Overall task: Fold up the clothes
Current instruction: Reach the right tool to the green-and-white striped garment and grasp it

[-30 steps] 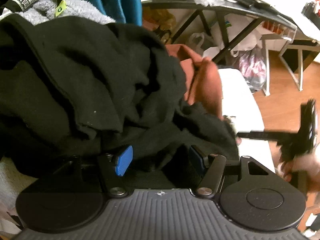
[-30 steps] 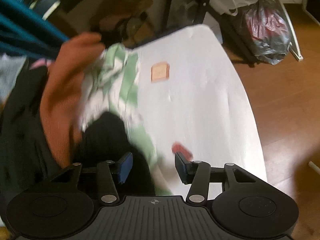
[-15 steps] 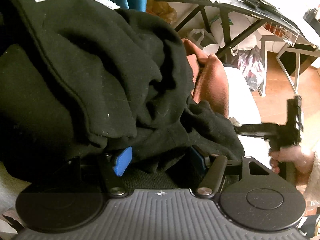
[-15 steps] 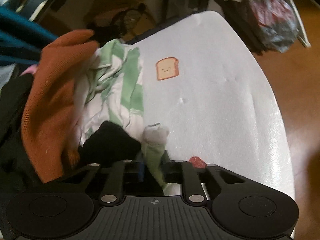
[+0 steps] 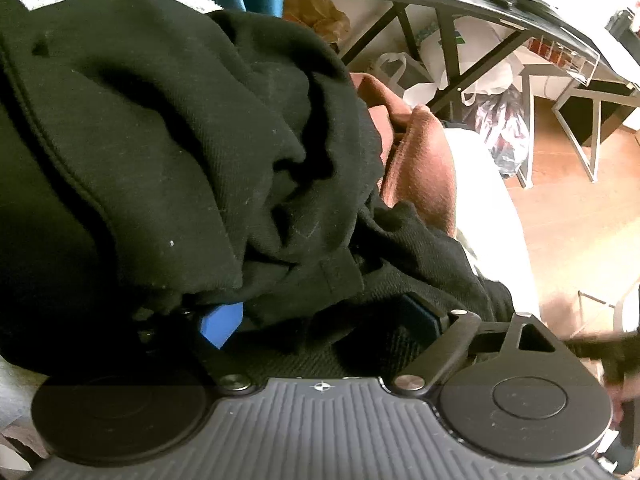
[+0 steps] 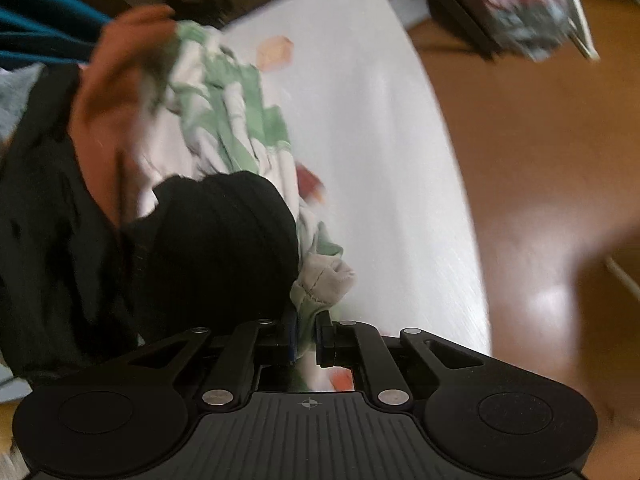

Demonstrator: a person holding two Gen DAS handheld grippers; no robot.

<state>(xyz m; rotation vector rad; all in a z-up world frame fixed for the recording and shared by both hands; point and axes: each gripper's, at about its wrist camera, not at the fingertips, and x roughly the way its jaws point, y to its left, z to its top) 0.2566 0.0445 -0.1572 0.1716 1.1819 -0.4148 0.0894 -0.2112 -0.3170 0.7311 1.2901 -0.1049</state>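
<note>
Both wrist views steep-down, close; share rust garment [image 5: 420,168]

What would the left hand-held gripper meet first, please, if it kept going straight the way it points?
Most likely the black garment, heaped right ahead of the left hand-held gripper, whose jaws are opening; depth is unclear.

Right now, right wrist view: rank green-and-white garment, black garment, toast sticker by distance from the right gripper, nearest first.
1. green-and-white garment: its hem is pinched in the closing right gripper.
2. black garment: just beyond the fingers, left.
3. toast sticker: far up the white table.
</note>
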